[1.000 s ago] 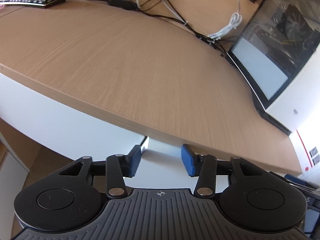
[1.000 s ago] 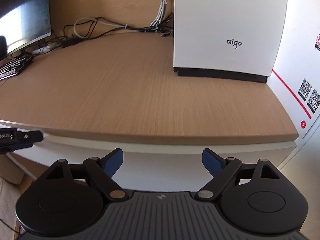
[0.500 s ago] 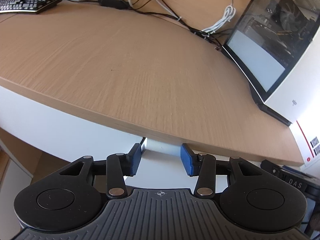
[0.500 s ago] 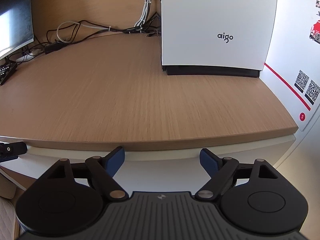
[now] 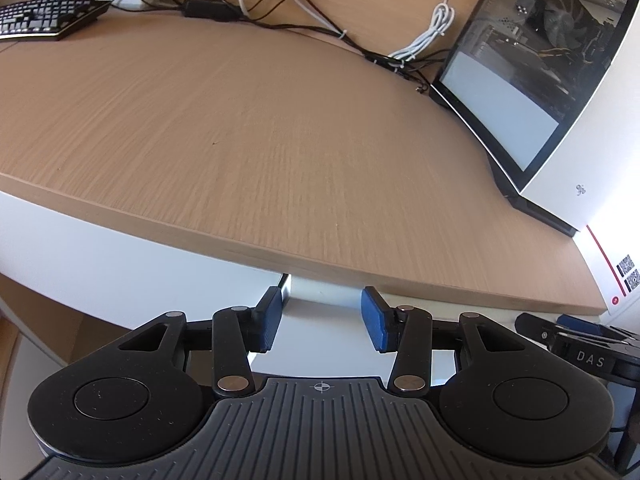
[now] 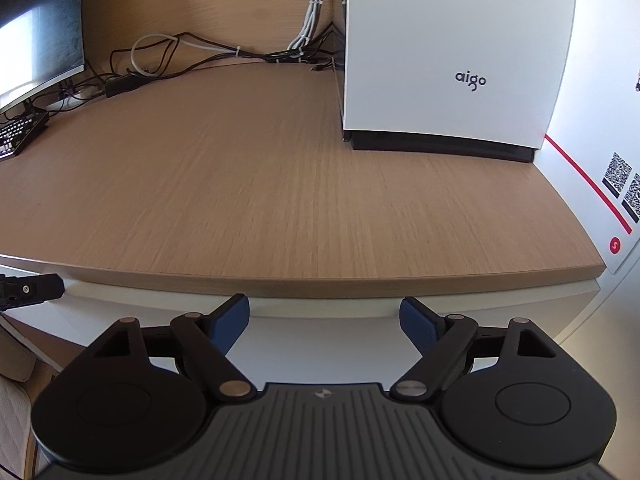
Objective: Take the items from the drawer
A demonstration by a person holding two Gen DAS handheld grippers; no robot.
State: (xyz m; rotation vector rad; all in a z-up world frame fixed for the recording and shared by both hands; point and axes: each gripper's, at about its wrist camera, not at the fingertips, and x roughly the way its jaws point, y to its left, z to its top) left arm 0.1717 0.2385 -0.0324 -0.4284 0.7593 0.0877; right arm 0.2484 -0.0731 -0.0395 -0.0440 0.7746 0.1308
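Drawer (image 5: 316, 300) fronts of smooth white panel are seen in the left wrist view just under the desk (image 5: 256, 152), whose top is a light wood-grain laminate with a thick, gently curved edge. A narrow vertical seam splits the white face between the blue fingertips. The left gripper (image 5: 321, 316) is held spread apart with nothing between its pads, level with that white face; contact cannot be told. Its arms are matte black links with round metal pivots, above a ribbed grey body. On the far side of the desk a black keyboard (image 5: 44, 20) lies at the left, tangled black and white cables (image 5: 288, 12) run along the back, and a PC case (image 5: 532, 68) with a dark glass side stands at the right.

In the right wrist view the drawer (image 6: 320, 340) is shown as a flat white front below the desk (image 6: 280, 184) edge, shut flush. The right gripper (image 6: 324, 324) is opened wide and holds nothing. The PC case (image 6: 452, 52) presents a plain white panel with rounded corners on a black base. A curved monitor (image 6: 36, 32) stands at the left, and bundled cables (image 6: 224, 54) trail behind.
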